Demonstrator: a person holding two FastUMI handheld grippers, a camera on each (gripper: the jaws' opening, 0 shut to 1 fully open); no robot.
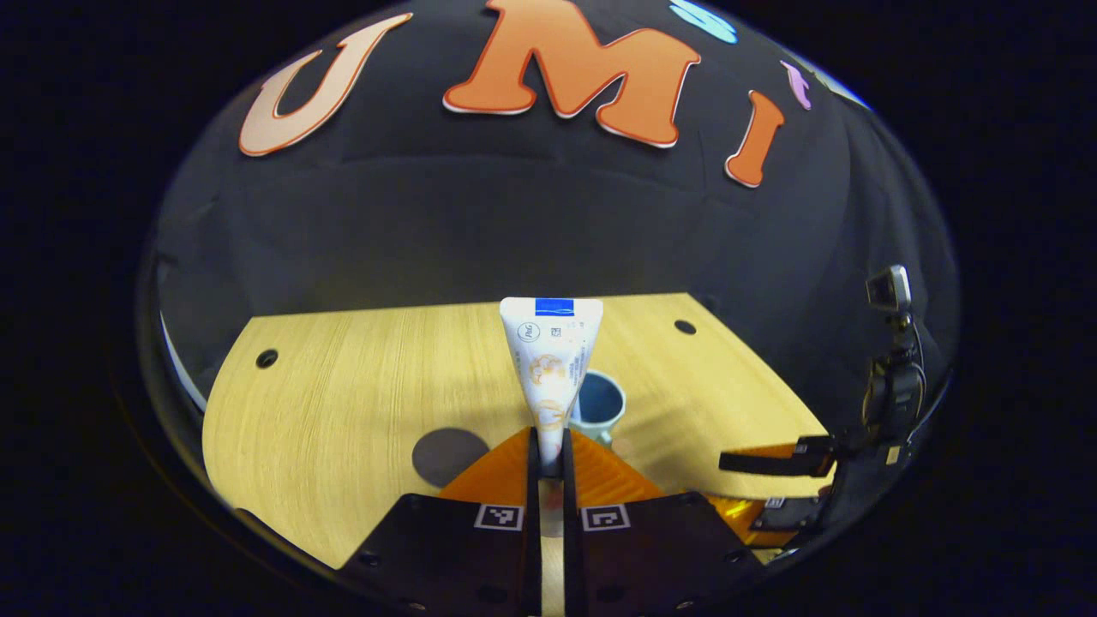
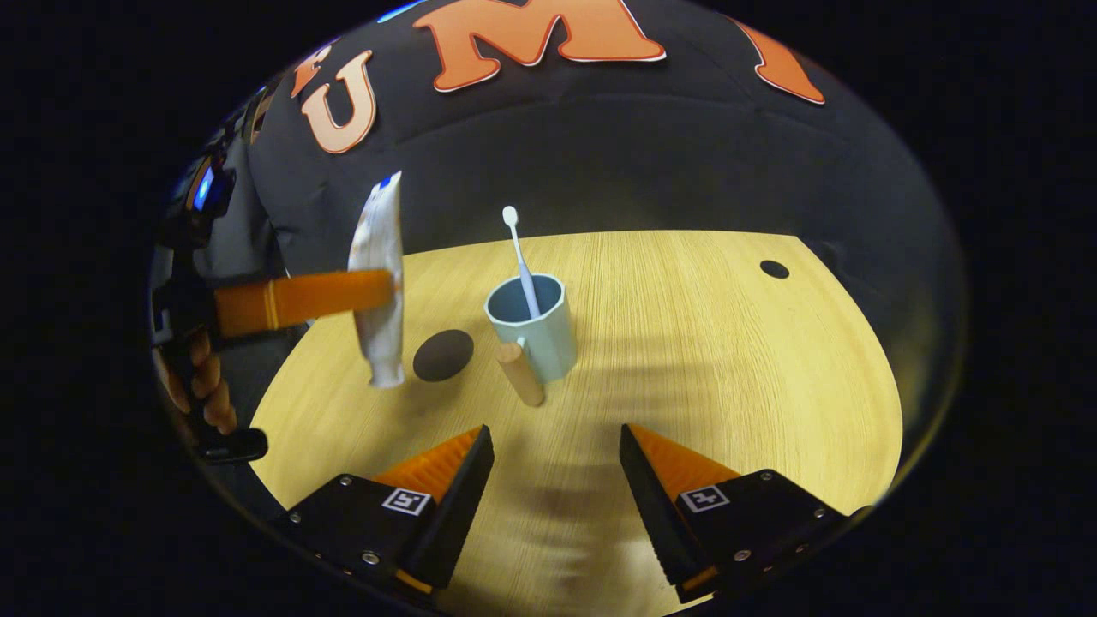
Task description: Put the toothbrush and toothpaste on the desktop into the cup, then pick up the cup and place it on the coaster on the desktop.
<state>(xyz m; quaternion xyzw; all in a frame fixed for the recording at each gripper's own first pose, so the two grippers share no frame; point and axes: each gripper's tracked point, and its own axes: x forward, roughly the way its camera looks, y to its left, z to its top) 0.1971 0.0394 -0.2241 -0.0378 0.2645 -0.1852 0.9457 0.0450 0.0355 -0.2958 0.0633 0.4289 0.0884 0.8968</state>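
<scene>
Left gripper (image 1: 548,446) pinches the toothpaste (image 1: 550,368) upright, above the desktop and short of the cup (image 2: 530,330); carry it over the rim beside the toothbrush (image 2: 521,257), cap down, then release. Your right gripper (image 2: 557,463) waits wide.

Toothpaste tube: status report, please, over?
Left gripper shut on toothpaste, held above the desk. Right gripper open. Toothbrush already in cup. Coaster bare.
</scene>
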